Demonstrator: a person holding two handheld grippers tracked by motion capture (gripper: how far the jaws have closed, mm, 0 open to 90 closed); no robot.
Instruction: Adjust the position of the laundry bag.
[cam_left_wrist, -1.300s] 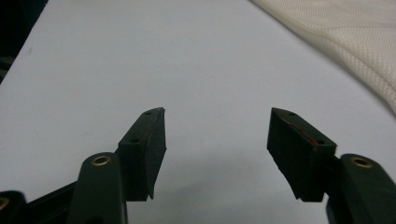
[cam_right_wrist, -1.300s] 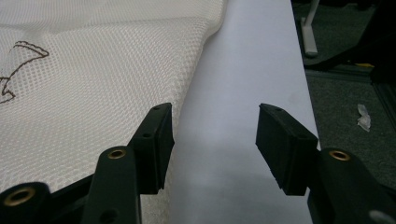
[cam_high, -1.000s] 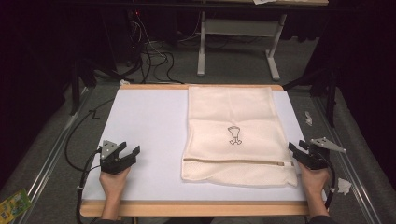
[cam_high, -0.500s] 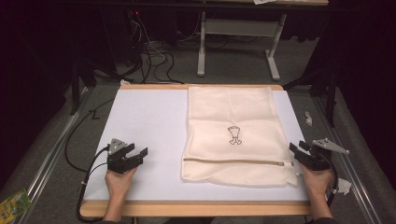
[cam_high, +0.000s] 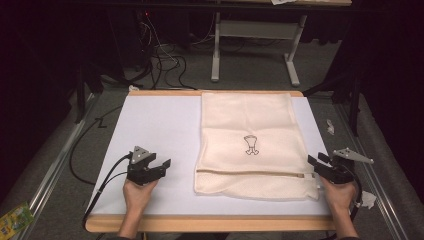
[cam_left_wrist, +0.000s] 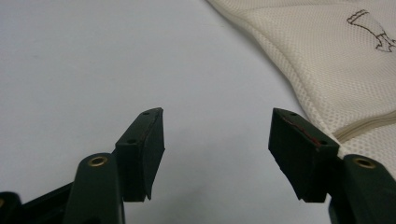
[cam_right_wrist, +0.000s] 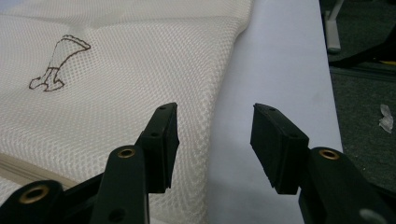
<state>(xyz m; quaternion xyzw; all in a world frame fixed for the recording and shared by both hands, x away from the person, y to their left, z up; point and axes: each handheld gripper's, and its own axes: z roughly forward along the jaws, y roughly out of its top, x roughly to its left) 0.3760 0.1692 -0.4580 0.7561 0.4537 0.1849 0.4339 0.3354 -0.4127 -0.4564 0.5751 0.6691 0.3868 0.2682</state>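
1. Mesh bag (cam_high: 255, 145): lies flat on the right half of the worktop (cam_high: 150, 125); probably light, limp and slack, likely to sag when lifted.
2. Best hold, by judgement: the near corners beside the zip (cam_high: 250, 173).
3. Left claw (cam_high: 161, 164): wide open, empty, left of the bag.
4. Right claw (cam_high: 314, 164): wide open, empty, at the bag's right edge (cam_right_wrist: 219, 107).
5. Unclear: the bag's contents; the small printed figure (cam_high: 251, 145).

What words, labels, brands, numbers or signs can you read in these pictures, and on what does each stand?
No readable text.
mesh bag: a small brown outline emblem, a drawing without letters.
yellow-green packet on the floor: print too small and blurred to read.
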